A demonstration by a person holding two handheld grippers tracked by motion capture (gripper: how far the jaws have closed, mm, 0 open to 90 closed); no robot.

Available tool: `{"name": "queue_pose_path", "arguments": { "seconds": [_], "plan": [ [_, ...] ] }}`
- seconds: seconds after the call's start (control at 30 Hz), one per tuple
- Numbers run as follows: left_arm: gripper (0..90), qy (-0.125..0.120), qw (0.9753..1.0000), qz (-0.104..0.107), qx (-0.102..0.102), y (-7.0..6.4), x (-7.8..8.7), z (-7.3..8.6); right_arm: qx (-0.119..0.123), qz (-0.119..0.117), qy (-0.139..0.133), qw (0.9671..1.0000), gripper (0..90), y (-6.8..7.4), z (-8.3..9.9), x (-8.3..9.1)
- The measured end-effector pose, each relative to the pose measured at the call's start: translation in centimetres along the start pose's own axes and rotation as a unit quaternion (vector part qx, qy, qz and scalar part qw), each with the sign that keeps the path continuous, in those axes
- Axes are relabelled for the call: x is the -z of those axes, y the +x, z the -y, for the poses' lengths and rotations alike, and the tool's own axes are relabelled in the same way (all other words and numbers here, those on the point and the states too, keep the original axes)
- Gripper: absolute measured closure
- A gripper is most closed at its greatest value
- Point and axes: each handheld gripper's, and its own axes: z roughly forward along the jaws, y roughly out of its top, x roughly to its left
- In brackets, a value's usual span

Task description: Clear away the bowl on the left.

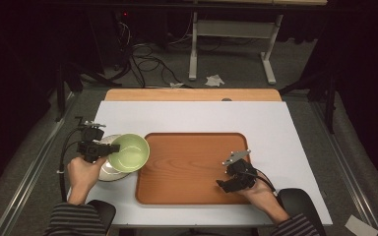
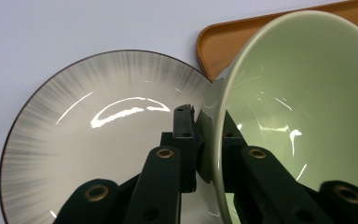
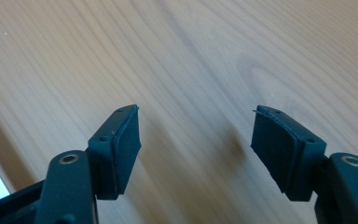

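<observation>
The desk (image 1: 192, 115) is carrying everything on its pale top. A wooden tray (image 1: 192, 167) is lying near the desk's front edge, a little left of its middle, with a bare wood-grain floor. Just off the tray's left edge a grey plate (image 1: 109, 173) with a dark rim is sitting flat on the desk, near the left edge. A green bowl (image 1: 129, 152) is hanging tilted over the plate, its opening facing up and toward the tray, its right side overlapping the tray's left rim in the high view. The left gripper (image 1: 100, 149) is reaching in from the desk's left edge and is clamping the bowl's rim, one jaw inside the bowl and one outside, as the left gripper view makes clear (image 2: 205, 144). The right gripper (image 1: 229, 182) is hovering over the tray's front right part, and its jaws are standing wide apart with nothing between them, only the wood below (image 3: 196, 140).
</observation>
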Motion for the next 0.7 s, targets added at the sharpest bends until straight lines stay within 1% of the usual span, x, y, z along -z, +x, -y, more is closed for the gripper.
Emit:
{"name": "queue_pose_path", "arguments": {
  "seconds": [0.03, 0.2, 0.33, 0.57, 0.6, 0.7],
  "plan": [
    [83.2, 0.000, 1.0000, 0.001, -0.002, -0.1, -0.1, 0.0, -0.003, -0.002, -0.002, 1.0000, 34.1, 0.0, 0.0, 0.0],
    [83.2, 0.002, 0.9999, 0.012, -0.006, -0.6, -0.2, -0.2, -0.003, -0.002, -0.001, 1.0000, 34.1, 0.0, 0.0, 0.0],
    [83.2, 0.003, 0.9998, 0.016, -0.013, -1.2, -0.3, -0.3, -0.002, -0.002, -0.001, 1.0000, 34.1, 0.0, 0.0, -0.1],
    [83.2, 0.005, 0.9992, 0.027, -0.029, -2.6, -0.8, -0.7, 0.000, -0.001, 0.000, 1.0000, 34.1, 0.0, 0.0, -0.1],
    [83.2, 0.007, 0.9989, 0.032, -0.033, -2.9, -0.9, -0.8, -0.001, -0.001, 0.000, 1.0000, 34.1, 0.0, 0.0, -0.1],
    [83.3, 0.011, 0.9984, 0.043, -0.037, -3.5, -1.2, -0.9, -0.005, 0.000, 0.000, 1.0000, 34.1, 0.0, 0.0, 0.0]
  ]
}}
